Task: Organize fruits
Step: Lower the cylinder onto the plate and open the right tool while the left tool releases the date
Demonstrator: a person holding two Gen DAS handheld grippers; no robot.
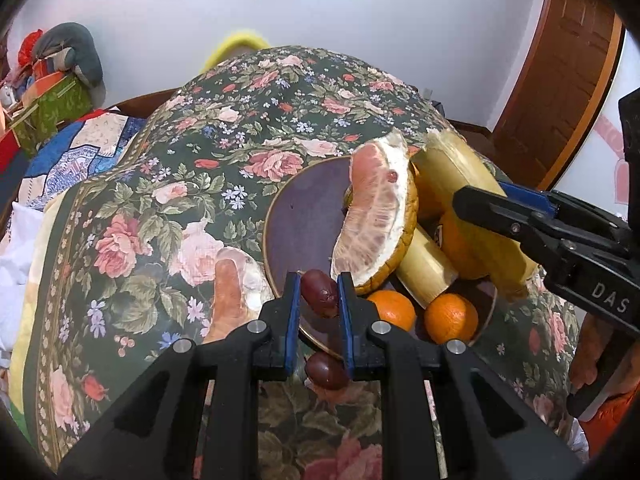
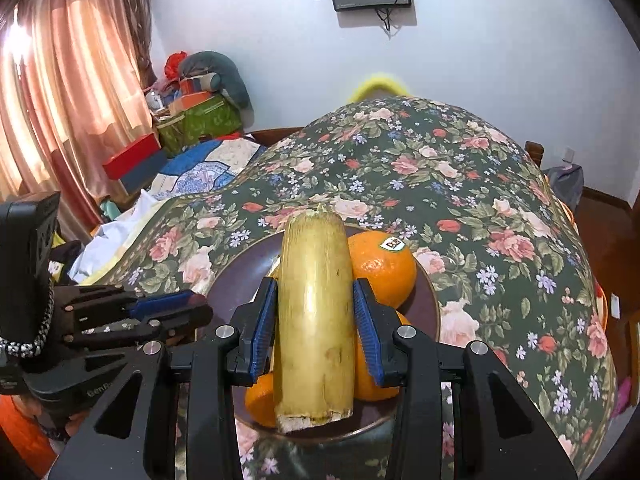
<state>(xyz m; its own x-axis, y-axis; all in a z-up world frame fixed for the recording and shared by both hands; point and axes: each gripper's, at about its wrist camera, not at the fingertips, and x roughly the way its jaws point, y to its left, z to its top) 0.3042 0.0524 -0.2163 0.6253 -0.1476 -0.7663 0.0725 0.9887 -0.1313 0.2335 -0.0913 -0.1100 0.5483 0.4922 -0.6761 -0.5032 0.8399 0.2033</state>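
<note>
A dark round plate (image 1: 298, 216) sits on the floral cloth and holds a pomelo wedge (image 1: 378, 216), oranges (image 1: 450, 318) and pale yellow stalk pieces (image 1: 426, 268). My left gripper (image 1: 319, 284) is shut on a dark red date (image 1: 318, 294) just above the plate's near rim. A second date (image 1: 326, 370) lies below it by the rim. My right gripper (image 2: 315, 308) holds a long yellow stalk piece (image 2: 316, 312) over the plate (image 2: 424, 300), beside a stickered orange (image 2: 384, 268). The right gripper also shows in the left wrist view (image 1: 468, 200).
A pomelo segment (image 1: 232, 288) lies on the floral cloth (image 1: 168, 184) left of the plate. Boxes and bags (image 2: 192, 116) are piled at the far left by the curtain. A wooden door (image 1: 560, 80) stands at the right.
</note>
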